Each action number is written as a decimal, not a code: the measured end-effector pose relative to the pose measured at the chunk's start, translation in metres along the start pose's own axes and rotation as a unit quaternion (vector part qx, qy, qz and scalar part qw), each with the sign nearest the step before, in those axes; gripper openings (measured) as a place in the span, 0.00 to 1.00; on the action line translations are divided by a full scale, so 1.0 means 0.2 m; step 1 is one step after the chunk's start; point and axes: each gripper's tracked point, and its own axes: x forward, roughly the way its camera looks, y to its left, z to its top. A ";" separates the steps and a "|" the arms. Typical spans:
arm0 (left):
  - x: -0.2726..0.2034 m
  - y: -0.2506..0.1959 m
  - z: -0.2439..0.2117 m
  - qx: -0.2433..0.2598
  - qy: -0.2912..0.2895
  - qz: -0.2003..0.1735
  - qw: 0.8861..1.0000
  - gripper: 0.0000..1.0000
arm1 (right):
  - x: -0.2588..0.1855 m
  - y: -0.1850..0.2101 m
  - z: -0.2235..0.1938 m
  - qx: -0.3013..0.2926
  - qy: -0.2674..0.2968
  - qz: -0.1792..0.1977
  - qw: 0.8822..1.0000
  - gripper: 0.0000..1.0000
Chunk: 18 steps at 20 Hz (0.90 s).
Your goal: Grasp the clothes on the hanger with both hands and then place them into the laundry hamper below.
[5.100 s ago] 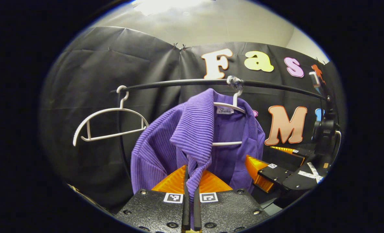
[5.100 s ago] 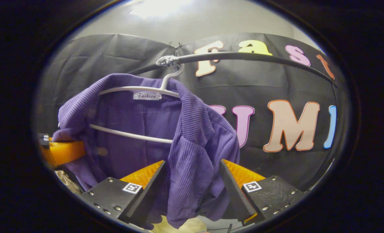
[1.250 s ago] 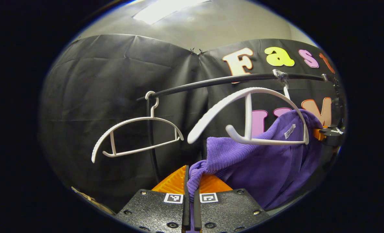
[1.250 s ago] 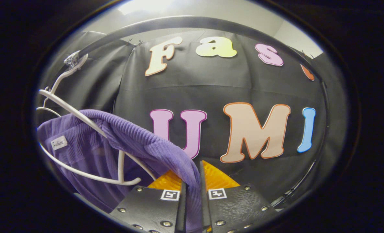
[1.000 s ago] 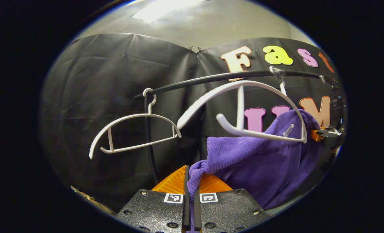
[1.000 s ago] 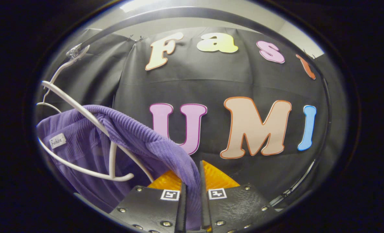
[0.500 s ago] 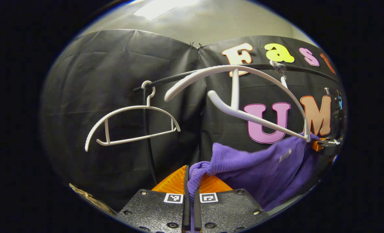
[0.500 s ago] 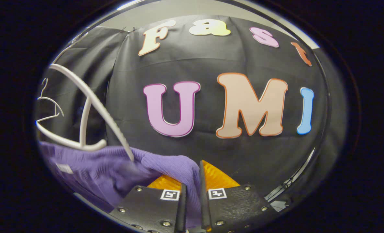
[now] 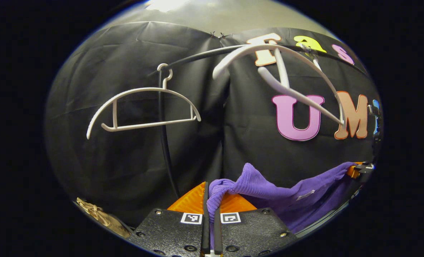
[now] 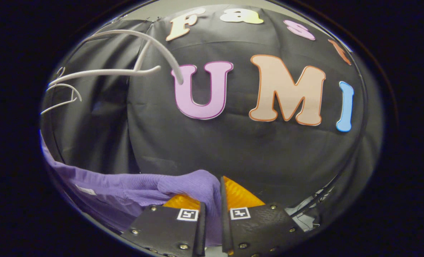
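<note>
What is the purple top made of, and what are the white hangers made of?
The purple top looks like soft ribbed knit cloth: fine ridges run across it and it sags between the left gripper and the right gripper. The white hangers look like smooth moulded plastic, thin and slightly shiny, though painted metal cannot be ruled out.

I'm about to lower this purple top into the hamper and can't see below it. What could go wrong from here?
1. The purple top is stretched between the left claw and right claw, each pinching only an edge; a tug apart could pull it free.
2. The emptied hanger hangs tilted on the rail and may swing.
3. The woven edge at lower left may be the hamper; its opening is unseen, so the drop could miss.
</note>
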 end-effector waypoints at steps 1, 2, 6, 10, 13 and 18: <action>0.01 0.00 -0.02 0.006 0.005 -0.001 1.000 0.04 | -0.01 0.03 -0.02 0.002 0.005 0.007 1.000 0.18; 0.01 0.00 -0.05 0.013 0.012 -0.002 1.000 0.05 | -0.02 0.06 -0.05 0.002 0.011 0.014 1.000 0.18; 0.00 -0.05 -0.18 0.029 0.042 -0.017 0.999 0.05 | -0.09 0.24 -0.11 0.001 0.026 0.052 0.998 0.18; 0.00 -0.14 -0.24 0.040 0.060 -0.045 0.996 0.05 | -0.15 0.42 -0.15 0.004 0.034 0.095 0.995 0.18; -0.01 -0.23 -0.27 0.048 0.067 -0.071 0.994 0.05 | -0.20 0.52 -0.17 0.003 0.037 0.121 0.992 0.18; -0.01 -0.39 -0.37 0.045 0.090 -0.126 0.987 0.05 | -0.25 0.66 -0.24 -0.011 0.048 0.157 0.986 0.18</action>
